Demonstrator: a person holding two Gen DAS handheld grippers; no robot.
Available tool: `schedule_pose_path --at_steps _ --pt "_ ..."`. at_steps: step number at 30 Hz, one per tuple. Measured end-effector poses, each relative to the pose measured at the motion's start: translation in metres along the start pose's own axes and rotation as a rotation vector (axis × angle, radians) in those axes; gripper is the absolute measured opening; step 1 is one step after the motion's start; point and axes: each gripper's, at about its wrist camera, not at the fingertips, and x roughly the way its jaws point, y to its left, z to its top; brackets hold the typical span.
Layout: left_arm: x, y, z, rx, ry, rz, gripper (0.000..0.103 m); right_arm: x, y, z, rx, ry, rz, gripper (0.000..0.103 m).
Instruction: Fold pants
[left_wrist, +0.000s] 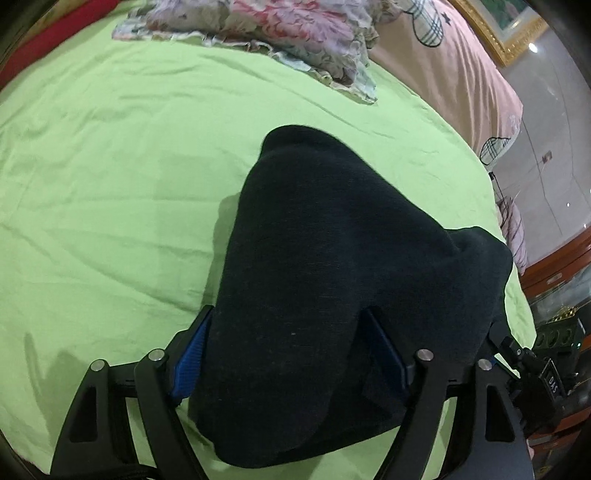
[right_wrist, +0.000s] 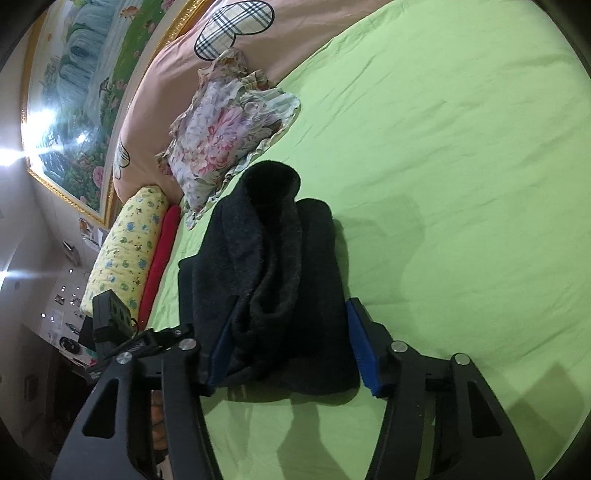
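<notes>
On our left, the left gripper (left_wrist: 291, 354) has its blue pads (left_wrist: 192, 365) spread wide, and the dark pants (left_wrist: 332, 277) fill the gap between them. The cloth bulges up over the jaws and hides the tips, so we cannot tell whether the pads are pressing it or only standing beside it. The pants lie in a thick bundle on the green sheet (left_wrist: 110, 184), with one rounded end pointing away toward the flowered pillow (left_wrist: 280, 33) and the pink blanket (left_wrist: 454, 74).

Moving right, the right gripper (right_wrist: 291, 347) is also spread wide around the near end of the same bundle. One pad (right_wrist: 360, 350) stands just beside the edge of the cloth, while the other is partly buried in it. From this side the pants (right_wrist: 266, 280) look already doubled over, with a fuzzy inner lining showing along the upper fold. The yellow cushion (right_wrist: 125, 243) and red roll (right_wrist: 160, 258) lie well apart at the far edge of the bed.

We judge the cloth to be soft, thick and limp, fairly light, and not slippery: it should sag wherever it is not held. A good hold would be at the two near corners of the bundle, pinching all layers together so the fold does not slide open.
</notes>
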Motion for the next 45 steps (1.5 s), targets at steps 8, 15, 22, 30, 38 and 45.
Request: schedule_pose_path --at_steps 8,15,22,30,38,45 --pt "-0.021 -0.008 -0.001 0.04 -0.037 -0.032 0.04 -0.004 0.017 0.001 -0.042 -0.008 0.013 0.043" --pt "-0.049 -0.006 -0.001 0.016 -0.063 -0.081 0.035 -0.011 0.038 0.004 -0.092 -0.018 0.033 0.041" --pt "-0.087 -0.005 0.0 0.024 -0.13 -0.065 0.035 -0.003 0.059 0.005 -0.131 0.004 0.066 0.041" --pt "-0.106 0.006 0.022 0.035 -0.204 -0.024 0.035 0.019 0.088 0.028 -0.199 -0.012 0.103 0.041" --pt "-0.102 0.026 0.059 -0.004 -0.242 0.012 0.035 0.06 0.11 0.055 -0.254 0.013 0.109 0.041" --pt "-0.093 0.038 0.087 -0.024 -0.26 0.039 0.035 0.089 0.116 0.074 -0.258 0.014 0.133 0.041"
